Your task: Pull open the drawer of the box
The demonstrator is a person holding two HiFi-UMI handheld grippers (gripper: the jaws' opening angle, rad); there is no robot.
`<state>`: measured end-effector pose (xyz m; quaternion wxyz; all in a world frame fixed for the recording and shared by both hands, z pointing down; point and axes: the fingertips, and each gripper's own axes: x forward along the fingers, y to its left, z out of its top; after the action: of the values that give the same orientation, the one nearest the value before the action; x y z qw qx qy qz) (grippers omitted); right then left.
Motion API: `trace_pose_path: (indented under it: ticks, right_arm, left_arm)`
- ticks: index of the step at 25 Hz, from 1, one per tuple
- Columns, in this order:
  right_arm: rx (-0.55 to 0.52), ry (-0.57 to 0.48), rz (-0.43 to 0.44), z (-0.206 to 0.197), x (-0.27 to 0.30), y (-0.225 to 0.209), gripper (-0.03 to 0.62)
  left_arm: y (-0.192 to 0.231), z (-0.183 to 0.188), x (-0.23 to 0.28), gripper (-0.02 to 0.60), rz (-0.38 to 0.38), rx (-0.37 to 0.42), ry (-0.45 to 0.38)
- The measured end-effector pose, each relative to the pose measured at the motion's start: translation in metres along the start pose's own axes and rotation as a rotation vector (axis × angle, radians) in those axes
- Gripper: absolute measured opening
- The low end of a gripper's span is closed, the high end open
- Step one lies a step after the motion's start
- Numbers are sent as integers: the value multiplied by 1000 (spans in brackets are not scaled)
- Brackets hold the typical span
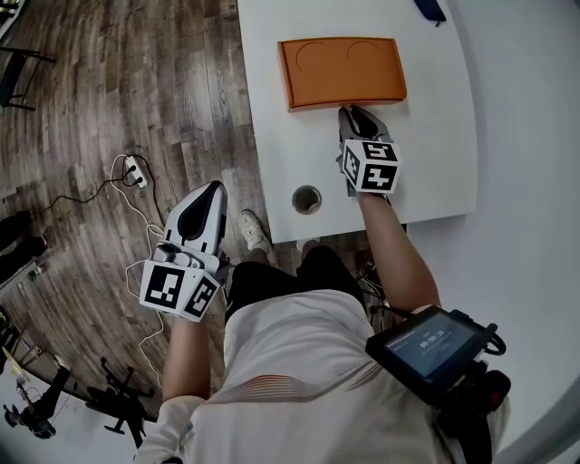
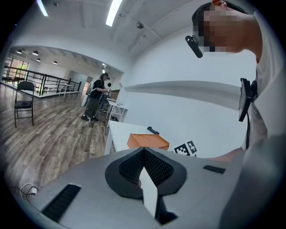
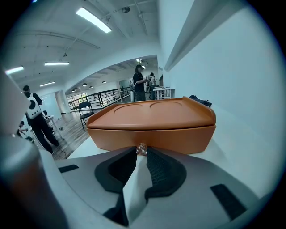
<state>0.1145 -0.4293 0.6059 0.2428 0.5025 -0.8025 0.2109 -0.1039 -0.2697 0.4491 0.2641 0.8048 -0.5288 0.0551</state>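
The right hand-held gripper pinches the orange box's small drawer knob. Squeeze tight and pull straight back. The left hand-held gripper hangs closed and empty.

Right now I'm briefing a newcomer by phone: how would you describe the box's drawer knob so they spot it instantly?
On the white table lies a flat orange box. Midway along its near face sits a small knob, pinched in the right claw. It alone is clear and glassy against plain orange.

A white table bears an orange box and a dark object.
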Motion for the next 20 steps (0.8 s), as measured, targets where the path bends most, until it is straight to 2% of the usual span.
trace_pose_path:
  ticks: [8,20]
  right_arm:
    - [-36,19,-16,-19,-8,0,77]
    - [-29,56,-8,-59,-37,0,77]
  left_arm:
    - [-1,0,3,9,-8,-9,-8]
    - [-21,-7,12,9,-45,8,-6]
